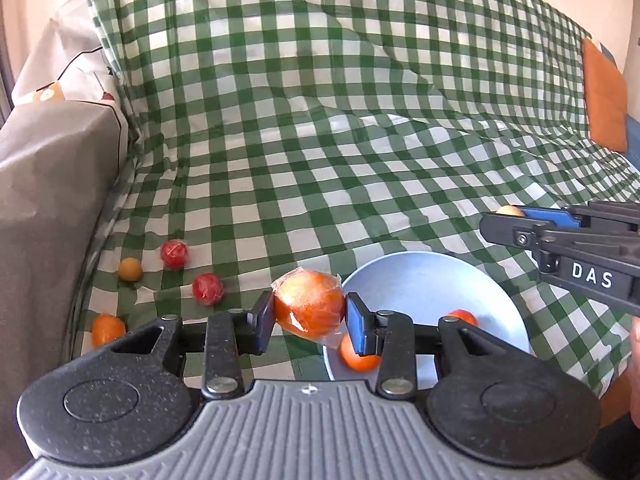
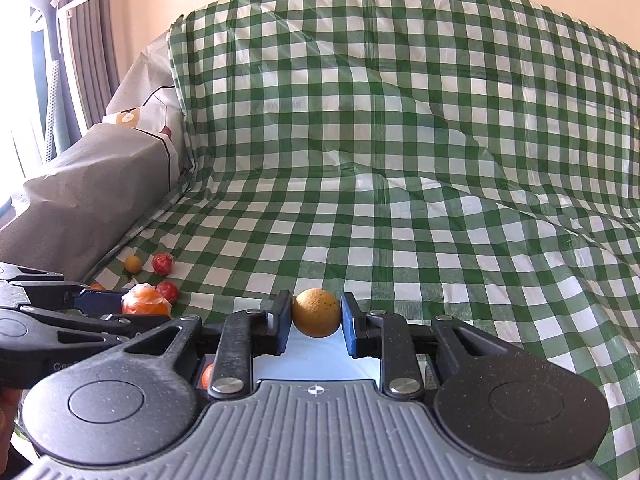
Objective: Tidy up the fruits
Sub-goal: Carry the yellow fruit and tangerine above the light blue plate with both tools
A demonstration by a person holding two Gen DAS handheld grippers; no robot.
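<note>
Two fruits are in my jaws right now, one per gripper. My left gripper (image 1: 309, 314) is closed partway on a plastic-wrapped orange fruit (image 1: 309, 307), pads pressing it from both sides, wrap crinkled around it. It hangs just left of the pale blue bowl's (image 1: 424, 288) near rim, above the cloth. My right gripper (image 2: 316, 312) is closed narrower on a small tan round fruit (image 2: 316, 312), pads tight on each side, w/ the bowl directly below the jaws.

Inside the bowl, just behind & right of my left jaws, sit two small orange fruits: one (image 1: 358, 354) at the near wall, another (image 1: 462, 316) further right, both partly hidden by my linkage.

Loose fruit lies left of my left jaws on the green checked cloth (image 1: 320, 160): a wrapped red one (image 1: 207, 288) closest, another wrapped red one (image 1: 174, 254) beyond it, a small yellow-orange one (image 1: 130, 269) next to that, & an orange one (image 1: 107, 328) nearest the gray cover (image 1: 52, 184) at far left.

An orange cushion (image 1: 604, 98) sits well off to the right, past my right gripper.
</note>
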